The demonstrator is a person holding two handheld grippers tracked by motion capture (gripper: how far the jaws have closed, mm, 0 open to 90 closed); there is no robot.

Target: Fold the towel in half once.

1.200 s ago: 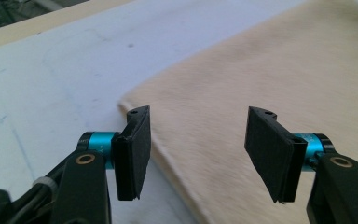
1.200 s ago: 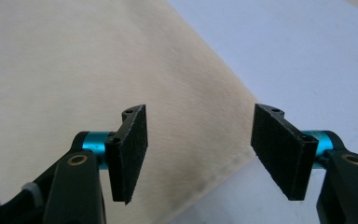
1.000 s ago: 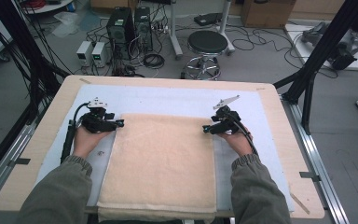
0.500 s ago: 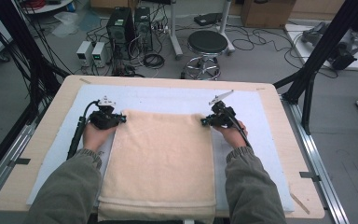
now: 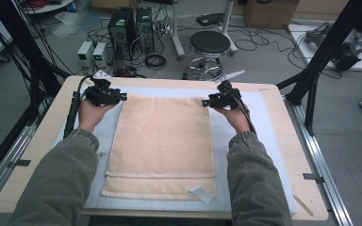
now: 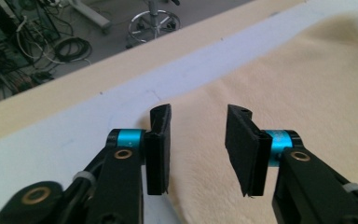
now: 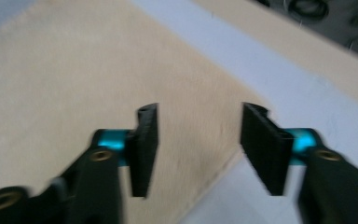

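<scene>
- Since a second ago both hands have carried their grippers away from the person, from about the middle of the long cream terry towel [image 5: 162,141] up to its far corners; the towel itself lies as it did.
- The towel lies flat and lengthwise on the pale blue-white mat [image 5: 261,127] that covers the light wooden table [image 5: 40,136], and its near end is folded so that a second layer shows as a band along that edge.
- A small white tag [image 5: 201,193] sits at the towel's near right corner.
- The left gripper [image 5: 119,97] is at the towel's far left corner, jaws pointing inward over the edge; in the left gripper view [image 6: 198,142] its jaws stand wide apart with nothing between them, one over the mat and one over the towel.
- The right gripper [image 5: 206,101] is at the towel's far right corner, also pointing inward; in the right gripper view [image 7: 198,147], which is blurred, its jaws gape wide and hold nothing, with the towel's corner lying below the gap.
- Whether either gripper touches the towel cannot be told.
- Beyond the towel's far end, off the table, a round black stool [image 5: 209,43] stands on the floor among cables.
</scene>
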